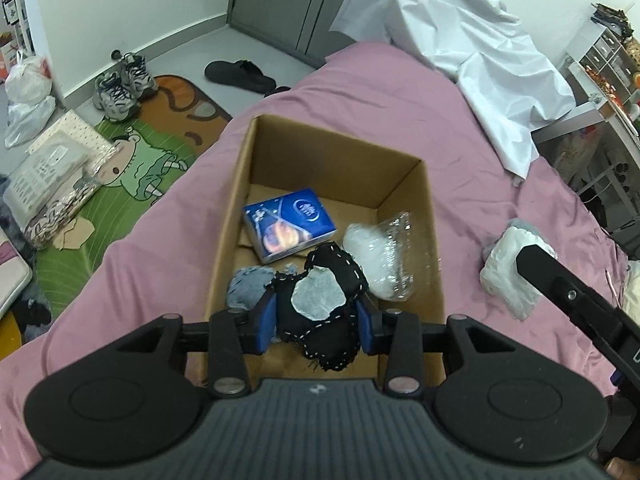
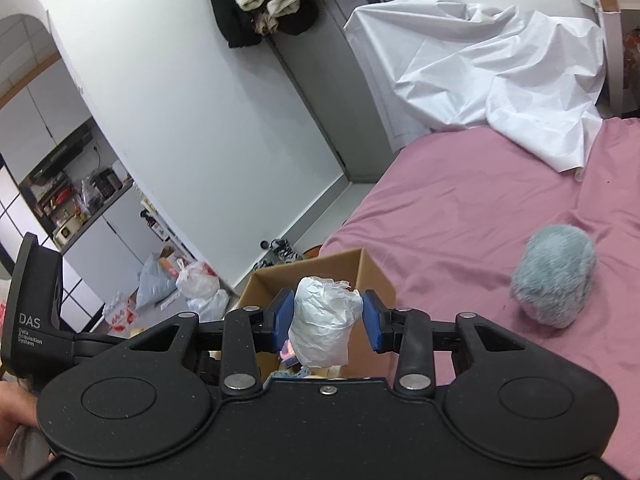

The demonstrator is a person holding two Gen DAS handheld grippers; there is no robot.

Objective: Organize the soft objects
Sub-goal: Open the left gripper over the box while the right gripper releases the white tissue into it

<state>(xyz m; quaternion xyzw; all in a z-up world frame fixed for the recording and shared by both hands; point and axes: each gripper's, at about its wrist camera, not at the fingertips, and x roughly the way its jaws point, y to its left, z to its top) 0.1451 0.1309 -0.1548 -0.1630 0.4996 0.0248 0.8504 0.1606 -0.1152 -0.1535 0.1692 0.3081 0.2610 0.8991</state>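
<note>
My left gripper [image 1: 316,320] is shut on a black stitched plush with a white patch [image 1: 320,304] and holds it over the open cardboard box [image 1: 240,184] on the pink bed. Inside the box lie a blue tissue pack [image 1: 288,224], a clear bag of white stuffing [image 1: 384,256] and a grey-blue fuzzy piece [image 1: 248,286]. My right gripper [image 2: 326,322] is shut on a white crumpled bundle [image 2: 322,326], held above the near side of the box [image 2: 340,272]. That bundle also shows in the left wrist view [image 1: 508,276]. A grey fluffy ball [image 2: 554,280] lies on the bed to the right.
A white sheet [image 1: 472,52] is heaped at the far end of the pink bed [image 1: 400,96]. Left of the bed the floor holds a green rug [image 1: 132,160], sneakers [image 1: 120,84], a black slipper [image 1: 240,74] and plastic bags [image 1: 28,96]. Shelves [image 1: 600,64] stand at right.
</note>
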